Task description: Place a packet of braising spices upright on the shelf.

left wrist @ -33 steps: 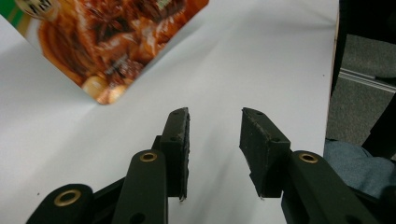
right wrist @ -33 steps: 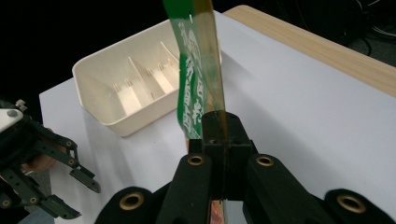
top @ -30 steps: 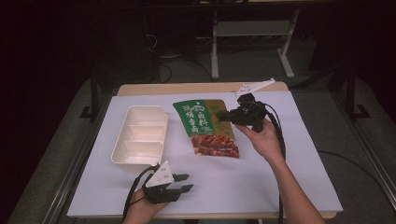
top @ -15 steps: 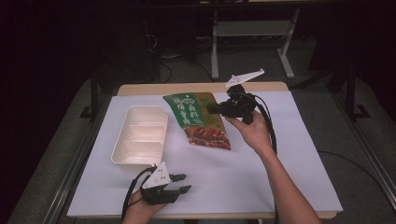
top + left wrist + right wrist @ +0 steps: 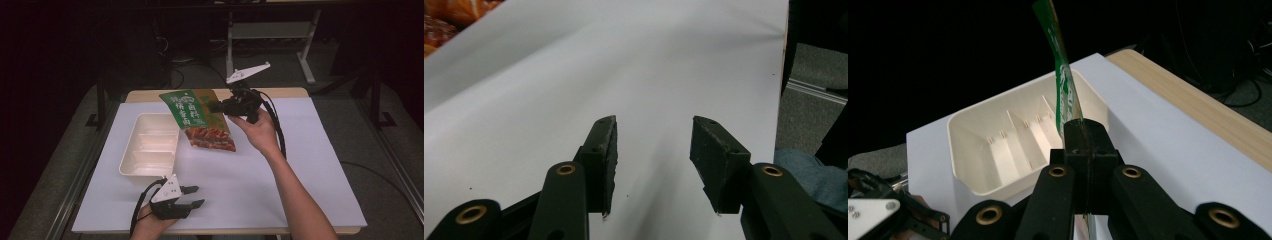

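A white-covered table (image 5: 300, 190) carries a cream divided tray (image 5: 150, 150). Above its right edge hangs a green snack pouch (image 5: 197, 120), clear of the surface, pinched at its side seam by the right gripper (image 5: 220, 106), jaws closed on it. The left gripper (image 5: 192, 196) rests near the front edge, jaws apart, empty. The pouch looks light, floppy and slick; the flat sealed edge seems the safest grip.

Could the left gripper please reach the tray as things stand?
Probably yes: the left gripper is open and holds nothing, and bare table lies between it and the tray just beyond.
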Motion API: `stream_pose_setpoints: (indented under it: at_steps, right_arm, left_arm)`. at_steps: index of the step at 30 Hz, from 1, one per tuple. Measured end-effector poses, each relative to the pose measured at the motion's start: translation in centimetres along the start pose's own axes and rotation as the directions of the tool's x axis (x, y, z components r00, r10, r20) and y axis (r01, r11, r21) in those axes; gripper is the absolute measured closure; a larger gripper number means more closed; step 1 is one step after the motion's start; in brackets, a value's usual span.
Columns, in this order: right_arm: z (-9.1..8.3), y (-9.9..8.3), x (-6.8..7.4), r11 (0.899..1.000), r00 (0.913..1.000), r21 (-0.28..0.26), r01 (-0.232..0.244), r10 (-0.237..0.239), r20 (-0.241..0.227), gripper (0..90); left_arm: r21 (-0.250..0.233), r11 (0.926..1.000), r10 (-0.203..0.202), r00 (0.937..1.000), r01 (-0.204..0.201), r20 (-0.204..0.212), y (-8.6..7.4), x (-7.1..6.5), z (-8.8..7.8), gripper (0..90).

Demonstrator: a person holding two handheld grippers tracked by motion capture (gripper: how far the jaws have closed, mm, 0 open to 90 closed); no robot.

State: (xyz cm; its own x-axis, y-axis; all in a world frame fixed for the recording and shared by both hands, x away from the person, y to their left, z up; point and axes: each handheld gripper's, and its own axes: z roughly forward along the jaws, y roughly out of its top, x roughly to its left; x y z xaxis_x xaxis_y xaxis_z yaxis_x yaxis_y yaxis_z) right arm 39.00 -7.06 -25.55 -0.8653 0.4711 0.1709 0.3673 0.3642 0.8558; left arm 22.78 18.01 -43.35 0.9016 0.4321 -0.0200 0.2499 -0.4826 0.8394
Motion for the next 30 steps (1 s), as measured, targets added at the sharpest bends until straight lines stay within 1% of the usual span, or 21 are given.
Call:
stream_pose_setpoints:
  at_steps: [3, 5, 6, 10, 17, 18, 19, 20, 22, 27, 28, 30]
  right_arm:
    - [0.5, 0.9, 0.4, 1.0, 0.9999, -0.009, 0.007, -0.007, -0.014, 90.0]
    - [0.6, 1.1, 0.4, 1.0, 0.9998, -0.01, 0.012, -0.013, -0.015, 90.0]
    - [0.9, 1.5, 0.7, 1.0, 0.9997, -0.013, 0.017, -0.018, -0.018, 90.0]
    - [1.6, 2.3, 0.9, 0.999, 0.9993, -0.021, 0.027, -0.028, -0.027, 90.0]
    - [3.2, 3.7, 1.5, 0.998, 0.9977, -0.038, 0.042, -0.044, -0.052, 90.0]
    - [3.2, 3.7, 1.5, 0.998, 0.9977, -0.038, 0.042, -0.044, -0.052, 90.0]
    - [3.6, 4.1, 1.7, 0.998, 0.997, -0.04, 0.046, -0.048, -0.061, 90.0]
    - [3.6, 4.1, 1.7, 0.998, 0.997, -0.04, 0.046, -0.048, -0.061, 90.0]
    - [4.2, 4.6, 2.0, 0.997, 0.9958, -0.046, 0.056, -0.059, -0.07, 90.0]
    - [5.1, 4.9, 2.2, 0.997, 0.995, -0.053, 0.054, -0.058, -0.082, 90.0]
    - [5.6, 5.1, 2.3, 0.997, 0.9944, -0.057, 0.051, -0.056, -0.089, 90.0]
    - [6.1, 5.2, 2.4, 0.997, 0.9939, -0.061, 0.054, -0.06, -0.093, 90.0]
  left_arm:
    - [-0.001, 1.0, 0.004, 1.0, -0.004, -0.004, -0.1, 0.0, -0.1, 52.2]
    - [-0.005, 1.0, 0.004, 1.0, -0.004, -0.005, -0.1, 0.0, -0.1, 51.8]
    - [-0.004, 1.0, 0.007, 0.9999, -0.007, -0.007, -0.1, 0.0, -0.1, 51.5]
    - [-0.004, 0.9999, 0.015, 0.9998, -0.015, -0.01, -0.1, 0.0, -0.2, 50.6]
    - [-0.007, 0.9998, 0.017, 0.9998, -0.017, -0.009, -0.2, -0.1, -0.2, 49.8]
    - [-0.007, 0.9998, 0.017, 0.9998, -0.017, -0.009, -0.2, -0.1, -0.2, 49.8]
    - [-0.007, 0.9998, 0.019, 0.9998, -0.019, -0.01, -0.2, -0.1, -0.2, 49.6]
    - [-0.008, 0.9998, 0.018, 0.9998, -0.018, -0.011, -0.2, -0.1, -0.2, 49.6]
    - [-0.012, 0.9997, 0.019, 0.9997, -0.019, -0.012, -0.2, -0.1, -0.2, 49.3]
    - [-0.012, 0.9997, 0.019, 0.9997, -0.019, -0.014, -0.2, -0.1, -0.3, 48.5]
    - [-0.012, 0.9997, 0.023, 0.9996, -0.023, -0.017, -0.3, -0.1, -0.3, 47.7]
    - [-0.014, 0.9996, 0.023, 0.9996, -0.023, -0.017, -0.3, -0.1, -0.4, 47.5]
